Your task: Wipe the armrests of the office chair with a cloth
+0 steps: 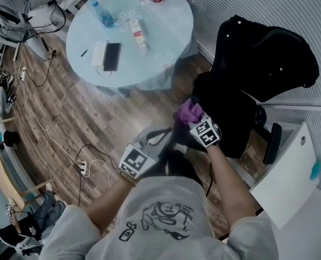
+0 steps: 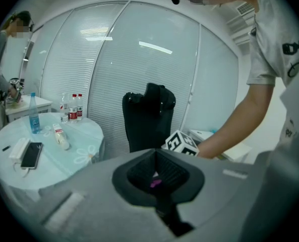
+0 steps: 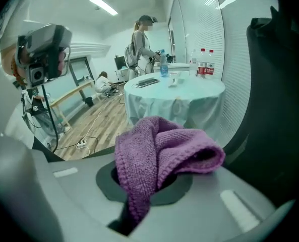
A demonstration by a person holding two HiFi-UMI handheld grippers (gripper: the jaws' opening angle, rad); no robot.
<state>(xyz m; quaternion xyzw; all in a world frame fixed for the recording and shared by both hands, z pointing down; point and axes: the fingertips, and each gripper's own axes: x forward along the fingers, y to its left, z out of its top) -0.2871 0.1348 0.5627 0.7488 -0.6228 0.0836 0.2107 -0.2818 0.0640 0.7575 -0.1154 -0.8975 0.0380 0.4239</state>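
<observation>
a person's right gripper is clamped on a bunched purple cloth, which sits at the near side of the black office chair, while the chair's far armrest stands bare beside a white desk; the left gripper, jaws together and holding nothing, hangs just beside the right one, low over the wooden floor. behind them a round table carries a phone and bottles
</observation>
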